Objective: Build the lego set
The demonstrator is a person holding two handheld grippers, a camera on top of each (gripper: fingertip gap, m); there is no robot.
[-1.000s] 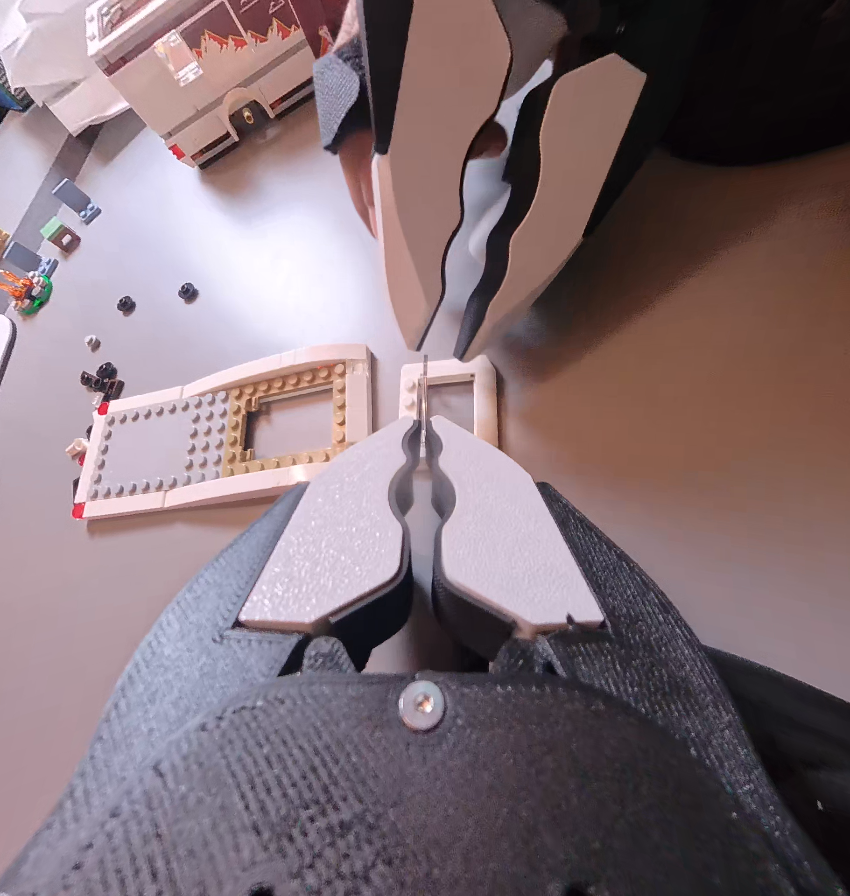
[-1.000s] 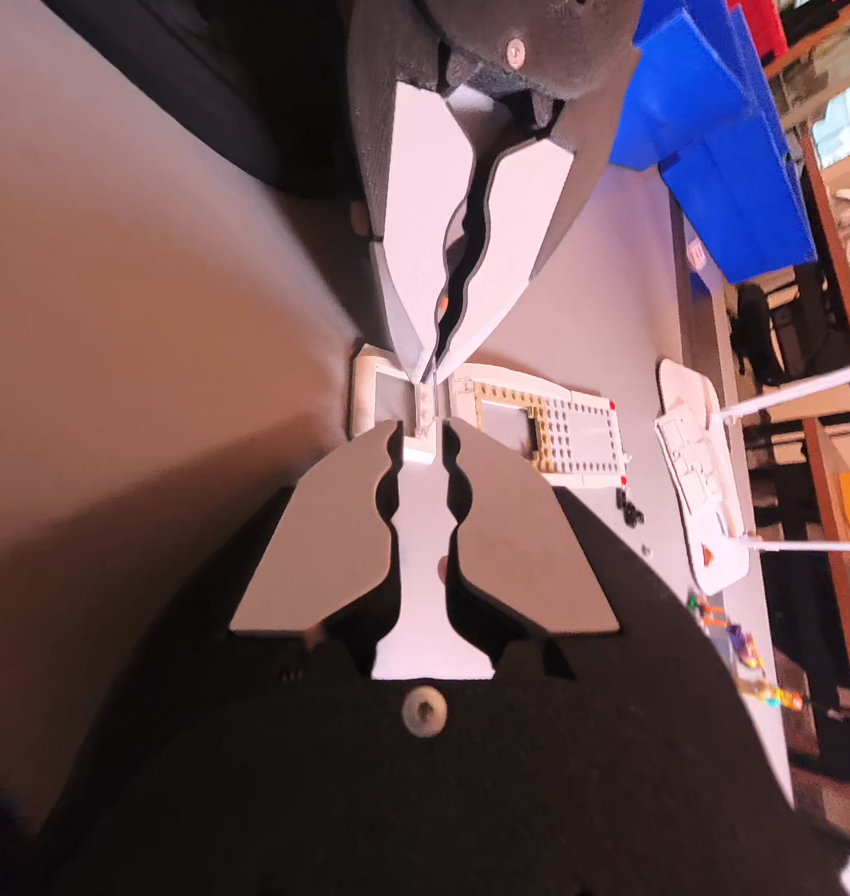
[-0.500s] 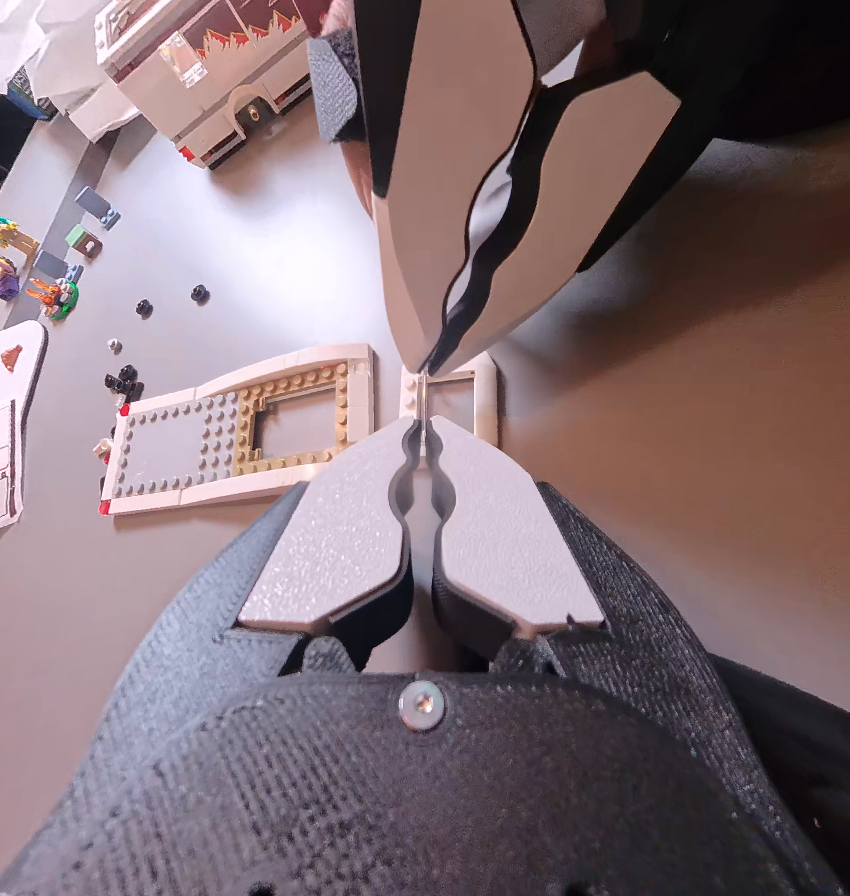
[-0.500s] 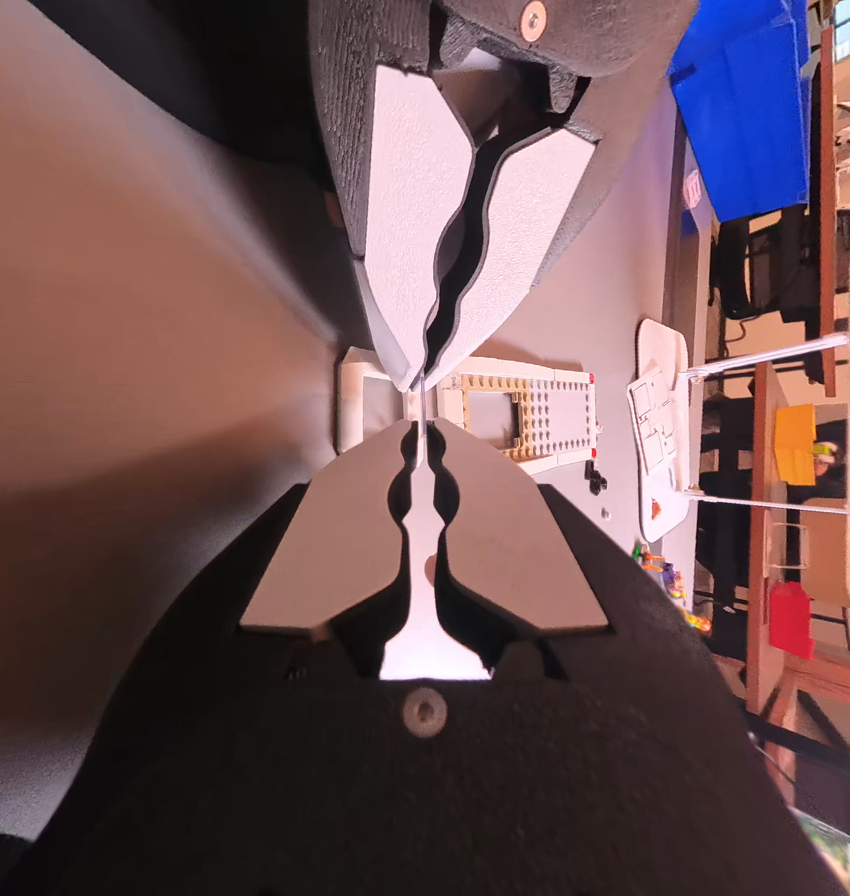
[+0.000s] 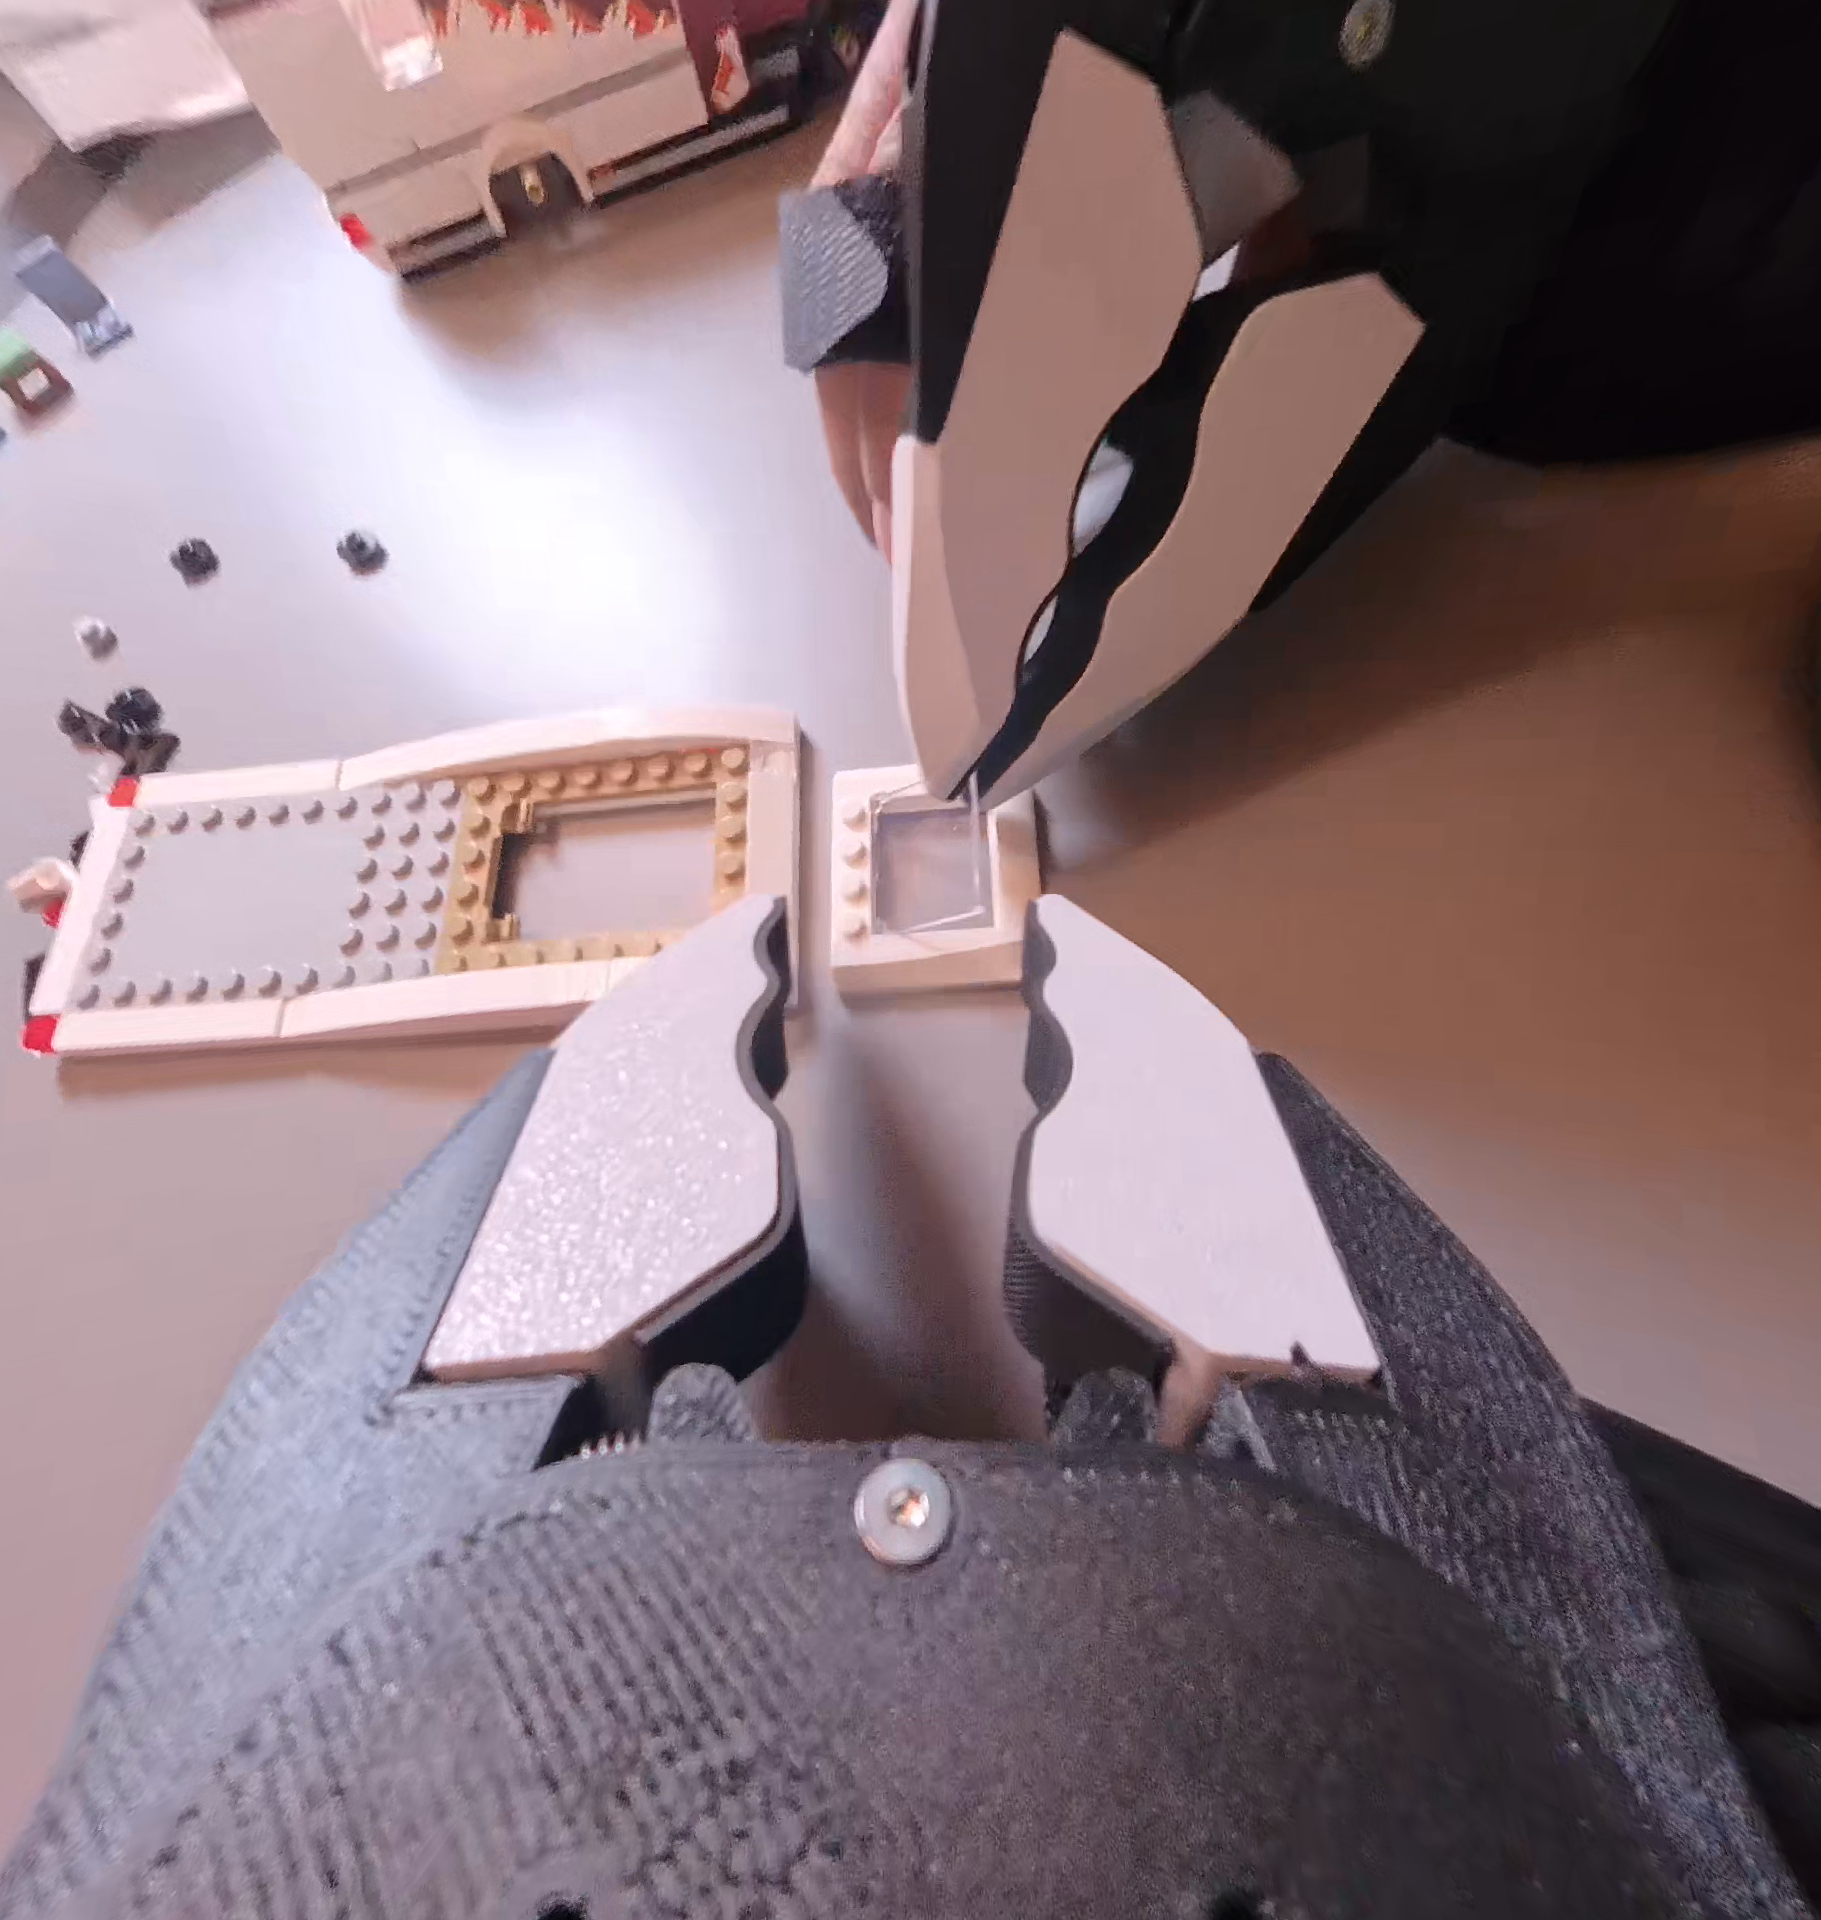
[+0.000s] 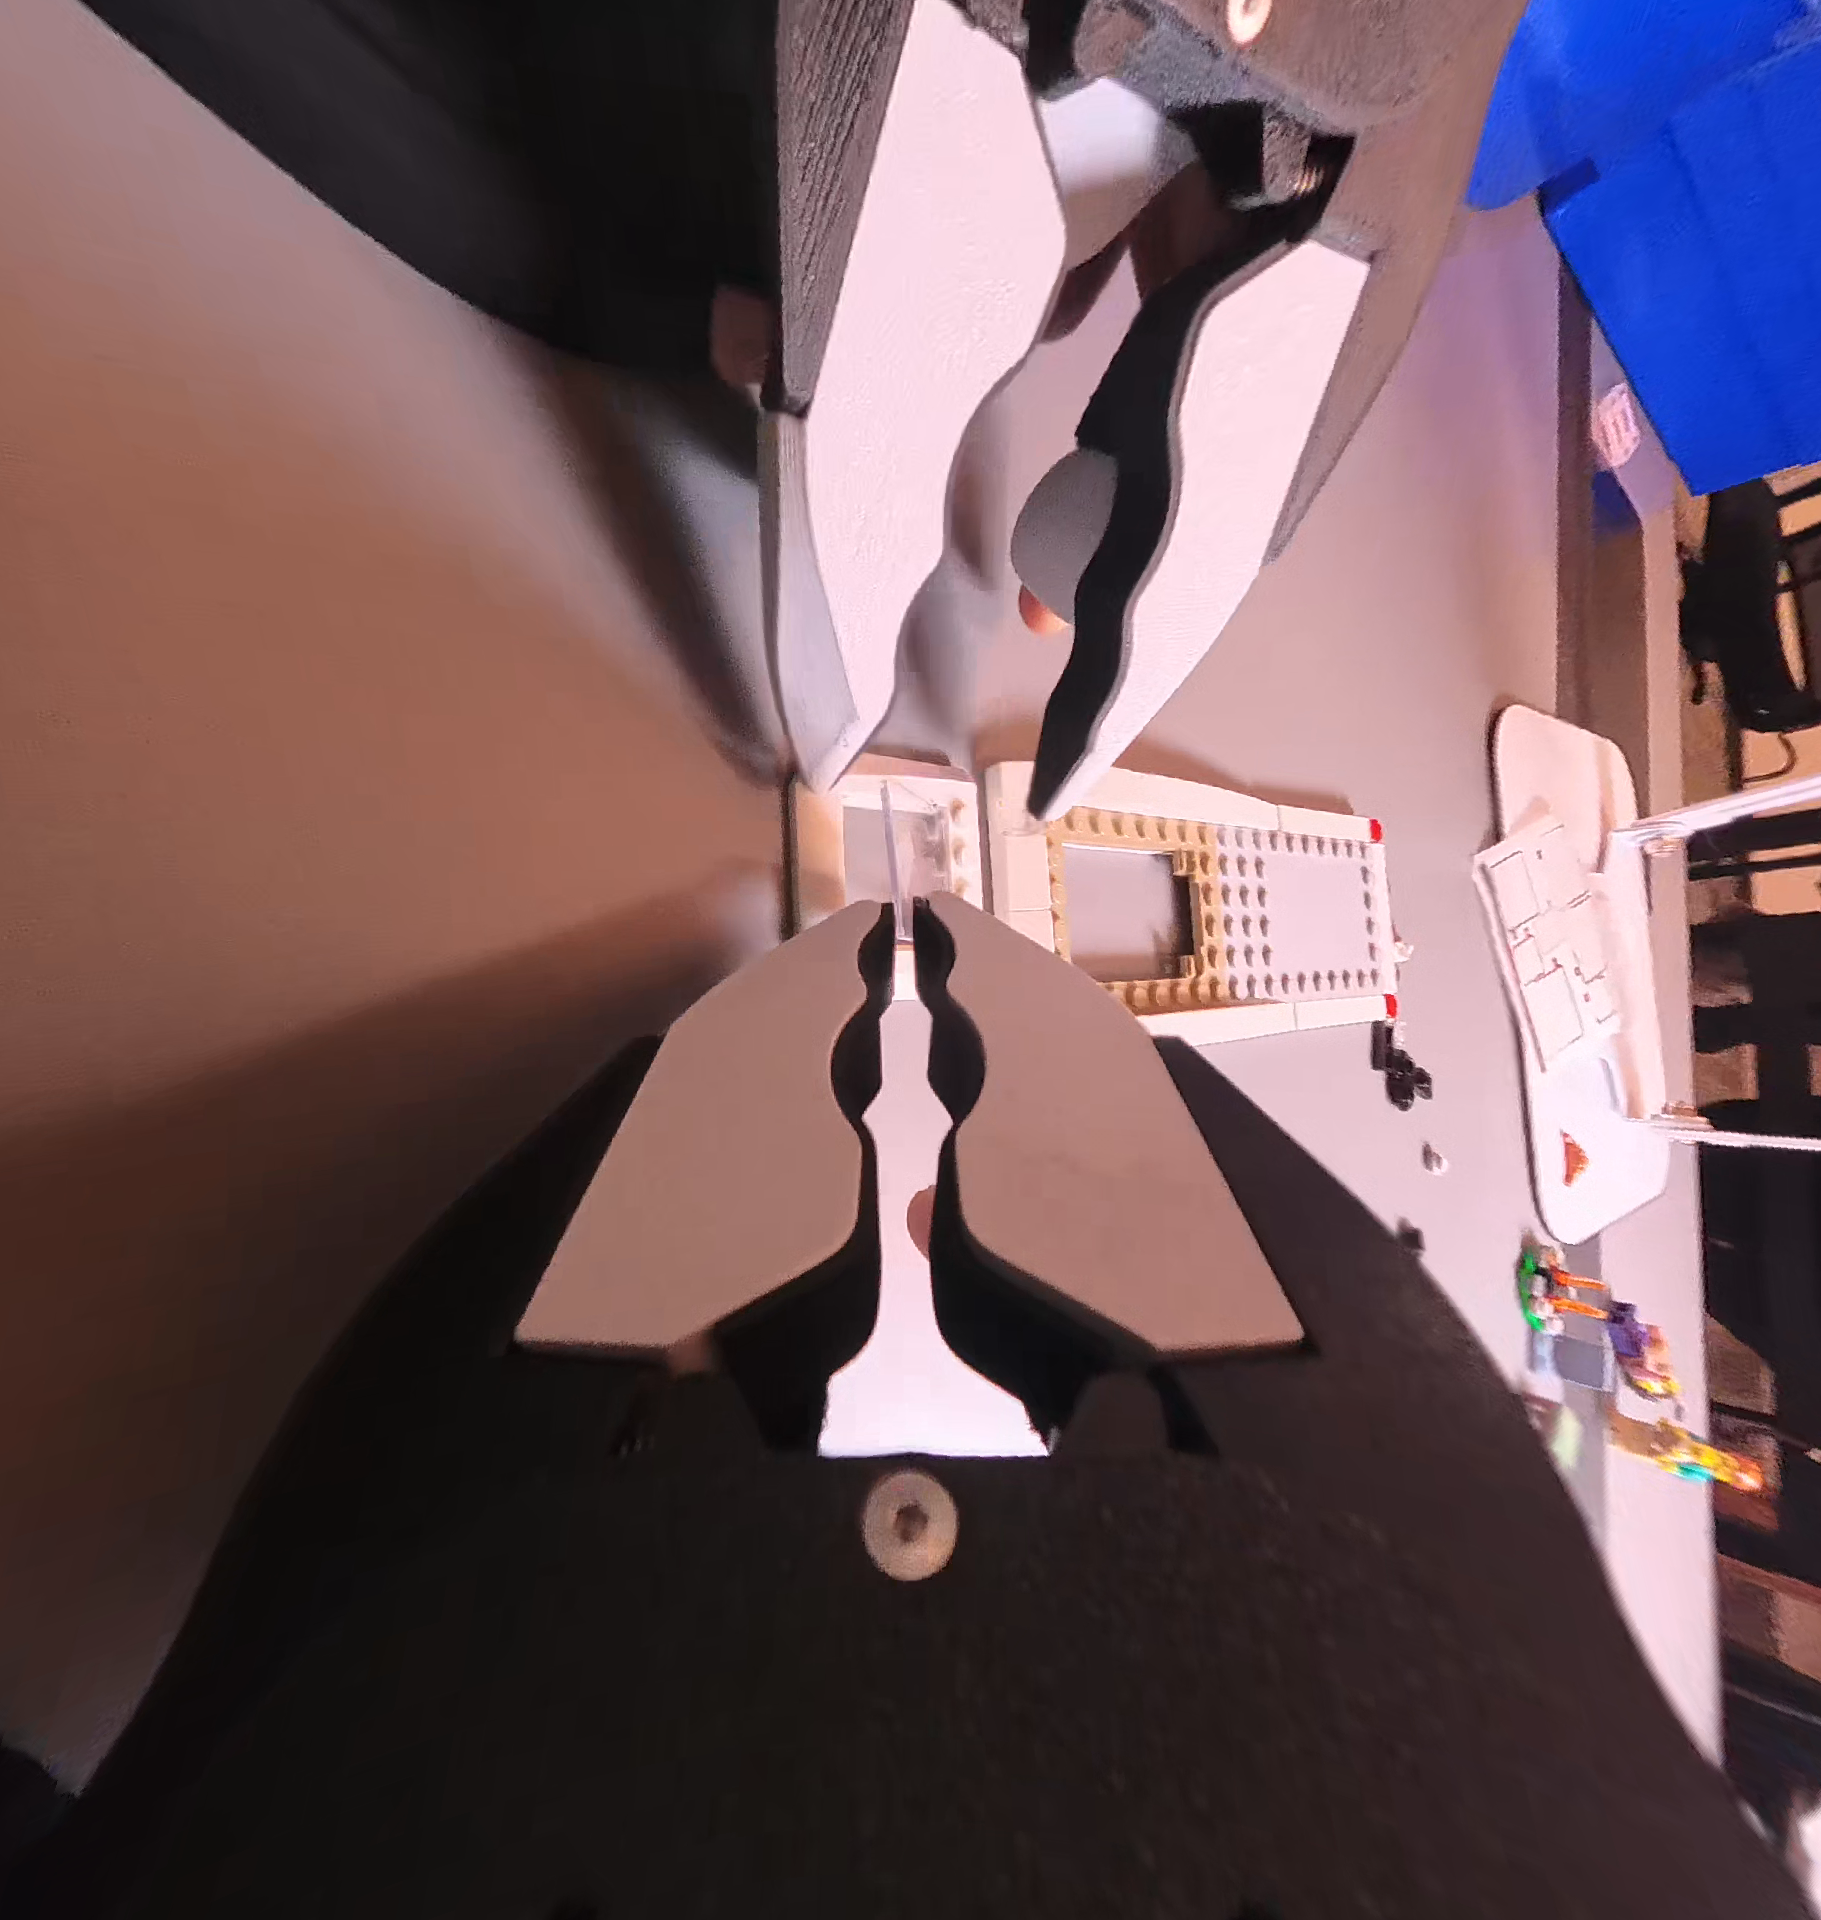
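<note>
A white window frame brick (image 5: 927, 961) lies on the grey table, just right of a long white, grey and tan plate assembly (image 5: 262, 914). My left gripper (image 5: 906, 925) is open, its fingertips either side of the frame's near edge, touching nothing. My right gripper (image 5: 966, 787) comes down from above and is shut on one edge of a clear pane (image 5: 932, 868) that sits tilted over the frame's opening. In the right wrist view my right gripper (image 6: 903, 916) pinches the thin pane (image 6: 898, 862) over the frame (image 6: 961, 848). The open left gripper (image 6: 932, 784) hangs opposite.
A brick-built white and dark red vehicle (image 5: 490, 156) stands at the back. Small black pieces (image 5: 121, 722) lie left of the plate assembly (image 6: 1301, 904). A white tray with a paper sheet (image 6: 1571, 935), small coloured figures (image 6: 1571, 1320) and blue bins (image 6: 1716, 208) sit to the right. My left and right fingertips are right by each other.
My left gripper was shut on the clear pane and has opened and let go. My right gripper closed on the pane's other edge and now holds it alone over the frame.
</note>
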